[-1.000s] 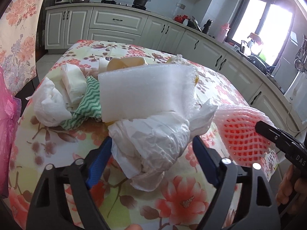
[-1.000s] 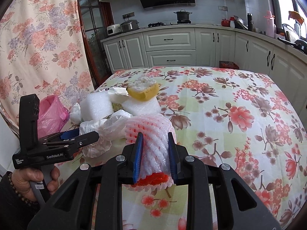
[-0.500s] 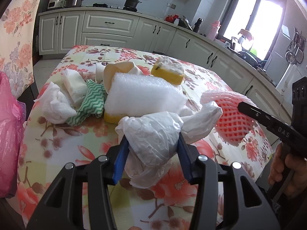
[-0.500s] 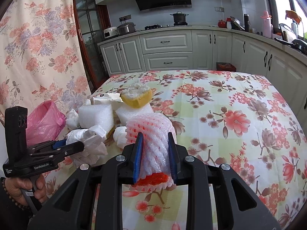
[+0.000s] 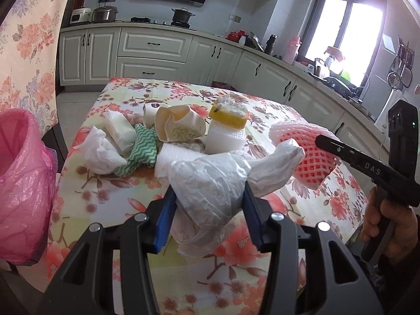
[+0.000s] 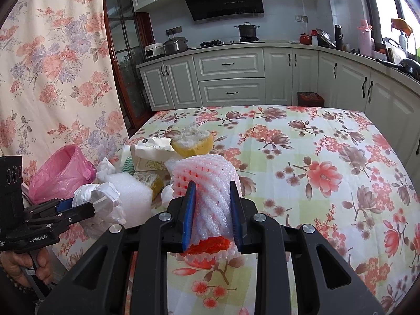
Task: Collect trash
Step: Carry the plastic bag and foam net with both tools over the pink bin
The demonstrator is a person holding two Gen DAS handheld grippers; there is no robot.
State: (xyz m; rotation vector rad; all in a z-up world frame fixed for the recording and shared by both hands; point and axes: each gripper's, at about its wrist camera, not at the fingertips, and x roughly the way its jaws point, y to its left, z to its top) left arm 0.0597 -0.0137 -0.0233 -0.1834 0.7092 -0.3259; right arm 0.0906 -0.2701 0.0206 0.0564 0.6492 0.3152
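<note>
Left wrist view: left tongs (image 5: pixel 208 207) pinch the crumpled white bag (image 5: pixel 210 183), right tongs (image 6: pixel 213 212) clamp the foam fruit net (image 6: pixel 207 183), neither yet binned; more litter ahead, pink bin bag (image 5: pixel 23 183) leftward.

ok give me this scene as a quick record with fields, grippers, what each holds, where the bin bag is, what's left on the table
left gripper: shut on crumpled white plastic bag
right gripper: shut on pink foam fruit net
pink bin bag: open, beside the table's left edge
left on table: tissues, green zigzag cloth, paper wrapper, white foam block, yellow peel
</note>
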